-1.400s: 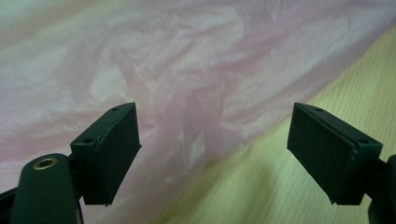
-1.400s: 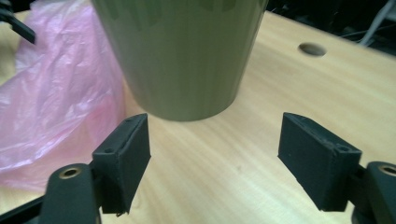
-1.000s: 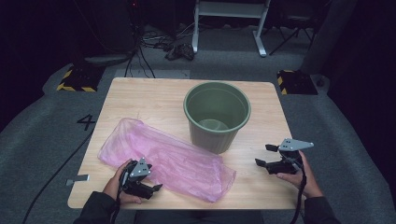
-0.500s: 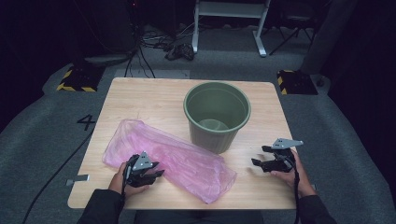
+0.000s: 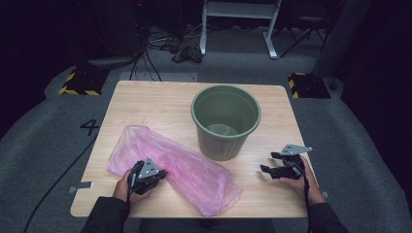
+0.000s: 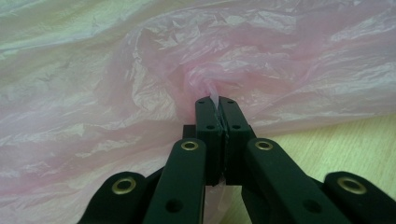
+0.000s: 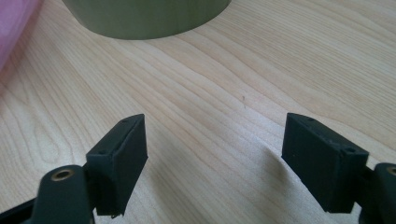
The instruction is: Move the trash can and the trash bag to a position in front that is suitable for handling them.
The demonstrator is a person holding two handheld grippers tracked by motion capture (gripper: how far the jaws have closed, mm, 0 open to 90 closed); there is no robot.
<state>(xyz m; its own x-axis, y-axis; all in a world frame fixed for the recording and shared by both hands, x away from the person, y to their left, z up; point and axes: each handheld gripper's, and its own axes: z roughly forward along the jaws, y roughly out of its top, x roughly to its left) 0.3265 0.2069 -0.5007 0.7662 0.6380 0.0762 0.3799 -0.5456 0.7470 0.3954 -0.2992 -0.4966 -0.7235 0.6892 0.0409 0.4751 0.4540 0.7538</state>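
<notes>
A pink plastic bag [image 5: 170, 167] lies flat and crumpled across the front left of the wooden table [image 5: 155, 104]. My left gripper [image 5: 163, 173] rests on the bag's near edge and is shut on a pinched fold of the pink film [image 6: 212, 100]. A green bucket [image 5: 226, 121] stands upright in the middle of the table, with nothing in it that I can see. My right gripper [image 5: 267, 162] hovers low over bare wood to the bucket's right, jaws wide apart and holding nothing; its own view shows the bucket's base [image 7: 144, 18] ahead.
The table's front edge runs just below both hands. Around the table is grey carpet with cables [image 5: 150, 53], a white stand [image 5: 240, 22] behind, and yellow-black striped blocks [image 5: 77, 82] at the back corners.
My left gripper has slid forward onto the bag and closed on a fold of it. My right gripper has dropped lower and moved slightly left toward the bucket.
</notes>
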